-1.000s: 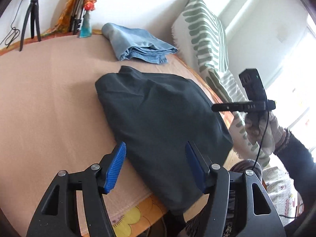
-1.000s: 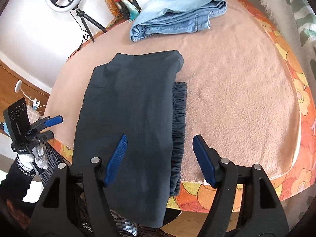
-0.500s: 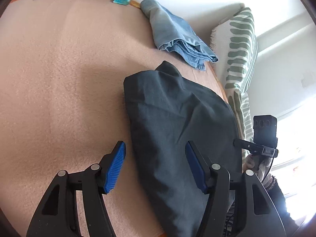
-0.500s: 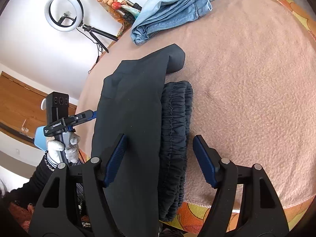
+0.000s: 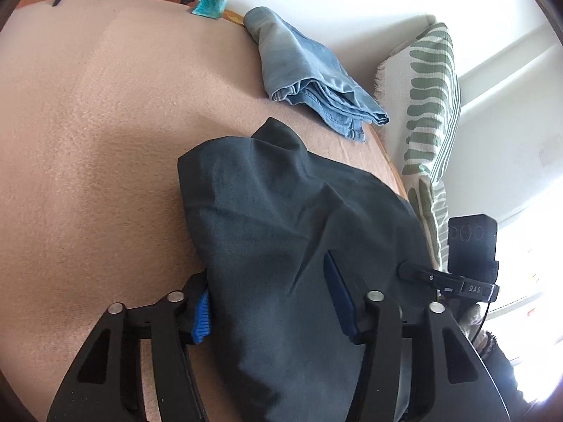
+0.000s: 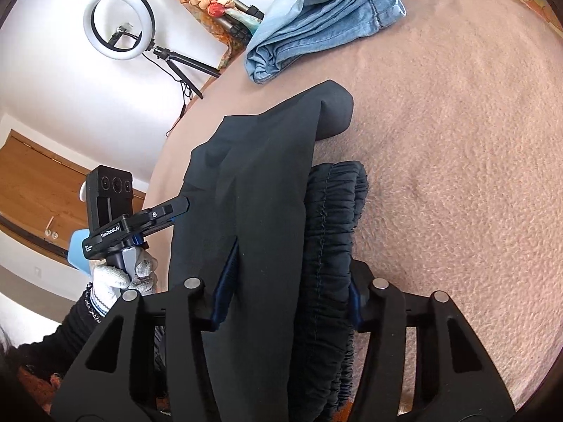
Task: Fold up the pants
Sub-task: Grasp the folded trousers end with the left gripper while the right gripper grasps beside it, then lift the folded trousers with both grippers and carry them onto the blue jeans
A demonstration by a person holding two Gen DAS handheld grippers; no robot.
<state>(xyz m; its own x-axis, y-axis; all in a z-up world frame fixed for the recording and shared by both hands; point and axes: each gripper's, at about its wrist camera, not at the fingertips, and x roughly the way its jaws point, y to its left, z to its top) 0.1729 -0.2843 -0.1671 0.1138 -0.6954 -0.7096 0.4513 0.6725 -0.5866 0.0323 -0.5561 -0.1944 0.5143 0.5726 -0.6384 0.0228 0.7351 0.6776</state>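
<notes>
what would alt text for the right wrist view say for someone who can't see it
Dark pants, partly folded with the gathered waistband showing, lie on a tan blanket between the open fingers of the right gripper. Folded jeans sit farther back, and the left gripper is at the pants' left edge.

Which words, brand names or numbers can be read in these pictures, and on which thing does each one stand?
"GenRoboT.AI": on the black body of the left gripper, seen in the right wrist view; the last letters are not sharp.
"DAS": on the black bar of the right gripper, seen in the left wrist view.
Smaller print under "GenRoboT.AI": too small to read.
No text shows on the dark pants, the folded jeans or the striped cushion.
</notes>
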